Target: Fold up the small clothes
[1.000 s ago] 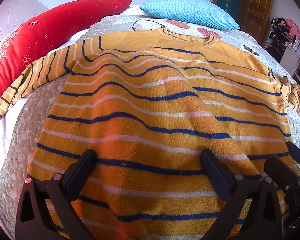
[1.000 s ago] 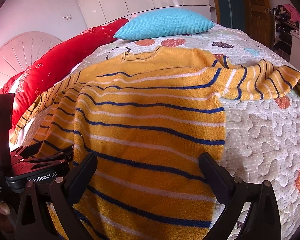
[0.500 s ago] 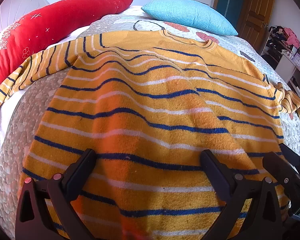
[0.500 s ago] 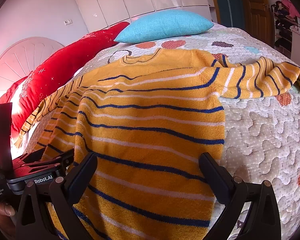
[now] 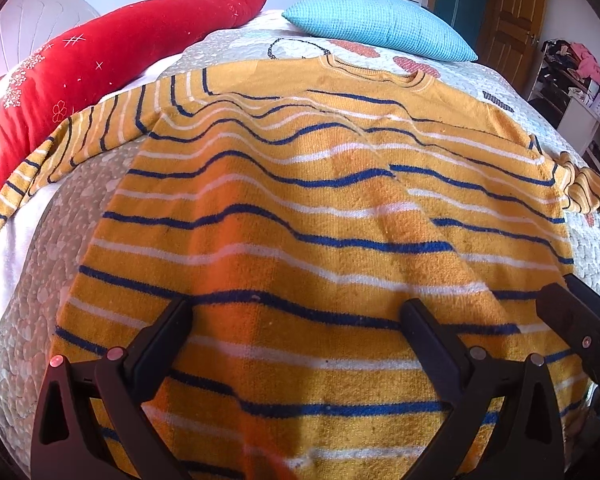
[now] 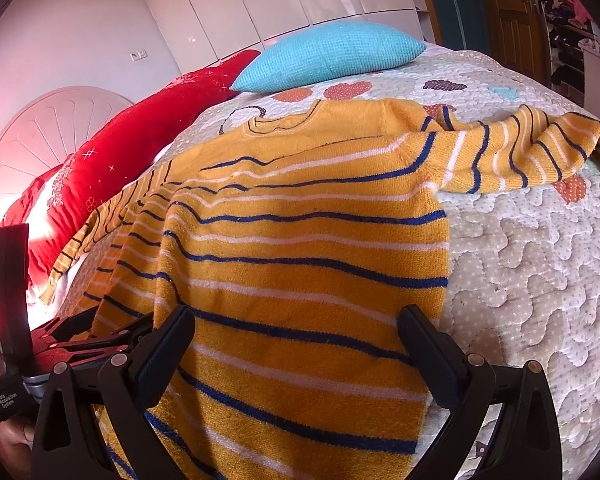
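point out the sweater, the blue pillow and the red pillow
sweater (image 5: 320,216), left wrist view, middle of the striped body
blue pillow (image 6: 332,56), right wrist view, centre of its top face
red pillow (image 5: 112,64), left wrist view, middle of its long side

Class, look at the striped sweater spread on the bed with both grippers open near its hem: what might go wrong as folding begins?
1. The sweater already ripples across its body, so a fold may trap creases.
2. Its right sleeve lies bunched and could fold in crooked.
3. The fingers might pinch the quilt along with the knit.
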Motion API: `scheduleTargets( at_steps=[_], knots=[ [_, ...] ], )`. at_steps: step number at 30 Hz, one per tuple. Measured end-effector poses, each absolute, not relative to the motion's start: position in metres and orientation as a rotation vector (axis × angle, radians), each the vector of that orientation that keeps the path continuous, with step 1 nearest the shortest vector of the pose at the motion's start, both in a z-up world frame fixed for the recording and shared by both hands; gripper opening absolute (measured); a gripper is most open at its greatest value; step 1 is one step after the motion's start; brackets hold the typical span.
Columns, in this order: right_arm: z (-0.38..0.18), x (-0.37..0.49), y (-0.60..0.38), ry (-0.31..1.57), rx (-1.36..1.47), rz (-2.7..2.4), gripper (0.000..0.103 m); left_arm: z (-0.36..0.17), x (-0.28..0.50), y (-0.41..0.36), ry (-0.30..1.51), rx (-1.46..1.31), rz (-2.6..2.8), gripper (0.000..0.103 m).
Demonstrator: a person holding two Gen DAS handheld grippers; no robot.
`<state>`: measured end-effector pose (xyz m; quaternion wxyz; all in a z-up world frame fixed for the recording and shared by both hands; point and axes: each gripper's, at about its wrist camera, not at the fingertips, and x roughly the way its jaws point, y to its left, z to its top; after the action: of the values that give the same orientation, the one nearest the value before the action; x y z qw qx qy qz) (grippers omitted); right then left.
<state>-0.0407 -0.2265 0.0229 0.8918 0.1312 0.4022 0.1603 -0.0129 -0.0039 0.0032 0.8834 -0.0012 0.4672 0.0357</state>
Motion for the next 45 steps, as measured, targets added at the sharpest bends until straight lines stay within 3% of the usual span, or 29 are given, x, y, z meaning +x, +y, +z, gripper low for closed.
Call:
scheduleTargets(
  at_steps=[4,10,13,15,21,28,31,32,33,35,40,43,45],
  knots=[
    [0.022,-0.042,-0.236,0.820,0.341,0.368,0.103,0.021,-0.039,0.002,0.964,0.006,0.158,0.103],
    [0.019,-0.038,-0.251,0.815,0.470,0.424,0.103,0.081,-0.109,-0.002,0.738,0.049,0.221,0.103],
    [0.029,-0.035,-0.254,0.870,0.447,0.413,0.099,0.094,-0.115,-0.002,0.852,-0.026,0.146,0.103],
    [0.043,-0.042,-0.272,0.832,0.427,0.355,0.099,0.097,-0.110,-0.002,0.933,-0.083,0.081,0.103],
    [0.059,-0.030,-0.388,0.765,0.393,0.017,0.099,0.094,-0.130,0.001,0.845,-0.093,0.077,0.103],
    [0.032,0.012,-0.486,0.803,0.764,-0.038,0.097,0.081,-0.134,-0.005,0.796,-0.093,0.047,0.103],
    [0.034,0.034,-0.471,0.809,0.741,-0.015,0.075,0.077,-0.131,0.000,0.811,-0.119,0.069,0.103],
    [0.033,0.043,-0.467,0.831,0.717,-0.020,0.056,0.077,-0.131,0.003,0.812,-0.127,0.073,0.103],
    [0.032,0.052,-0.462,0.857,0.677,-0.033,0.027,0.078,-0.132,0.006,0.810,-0.134,0.079,0.103],
    [0.034,0.063,-0.458,0.880,0.580,-0.056,0.010,0.082,-0.134,0.014,0.801,-0.133,0.099,0.103],
    [0.054,0.054,-0.495,0.836,0.452,-0.281,0.008,0.088,-0.144,0.040,0.769,-0.128,0.151,0.103],
    [0.061,0.043,-0.505,0.849,0.429,-0.325,0.011,0.086,-0.145,0.060,0.772,-0.165,0.162,0.103],
    [0.065,0.031,-0.492,0.870,0.418,-0.271,0.032,0.083,-0.147,0.074,0.774,-0.193,0.169,0.103]
  ],
)
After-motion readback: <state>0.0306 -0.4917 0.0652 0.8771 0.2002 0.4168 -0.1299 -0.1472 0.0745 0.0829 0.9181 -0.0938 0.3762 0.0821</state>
